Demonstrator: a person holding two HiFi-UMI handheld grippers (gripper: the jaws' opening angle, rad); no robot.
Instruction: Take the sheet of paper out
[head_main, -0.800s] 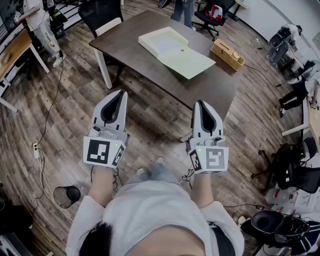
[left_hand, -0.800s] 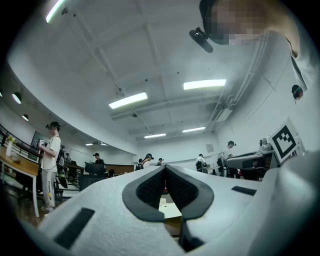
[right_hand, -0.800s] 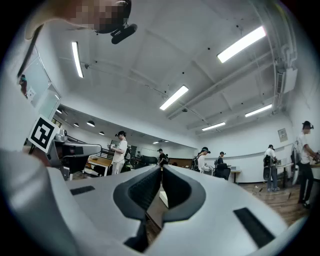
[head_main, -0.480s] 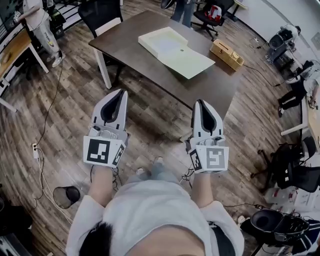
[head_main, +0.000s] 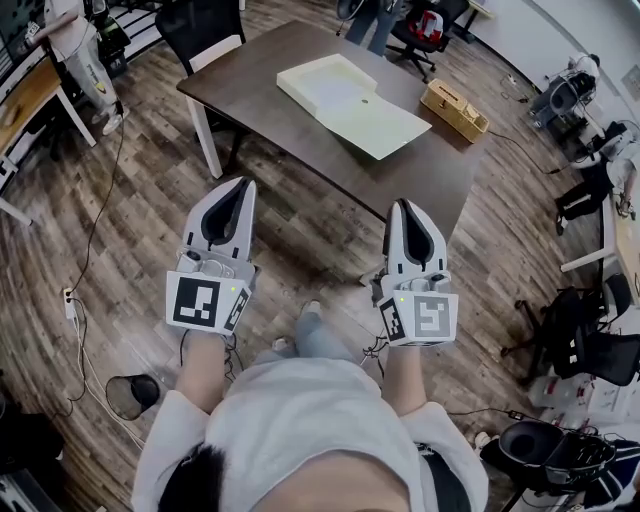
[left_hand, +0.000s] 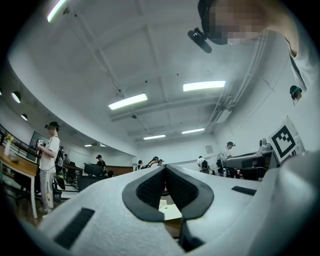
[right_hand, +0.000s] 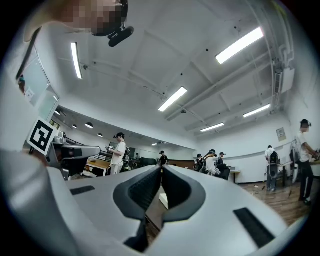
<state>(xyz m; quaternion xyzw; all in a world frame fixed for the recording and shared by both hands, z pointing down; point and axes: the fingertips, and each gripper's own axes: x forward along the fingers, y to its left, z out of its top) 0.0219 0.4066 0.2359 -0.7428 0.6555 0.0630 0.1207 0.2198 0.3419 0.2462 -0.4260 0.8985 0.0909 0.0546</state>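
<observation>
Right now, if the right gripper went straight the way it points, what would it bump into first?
Probably the near edge of the dark table; the right gripper is shut and aimed there. Height is unclear, so it might skim over.

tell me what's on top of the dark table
On the dark table lie a pale flat case, a pale sheet spread from it, and a wooden box. What lies inside the case and the box is covered.

Bright, even light frm ceiling strips (right_hand: 239, 45); fisheye warp w/ dark corners.
</observation>
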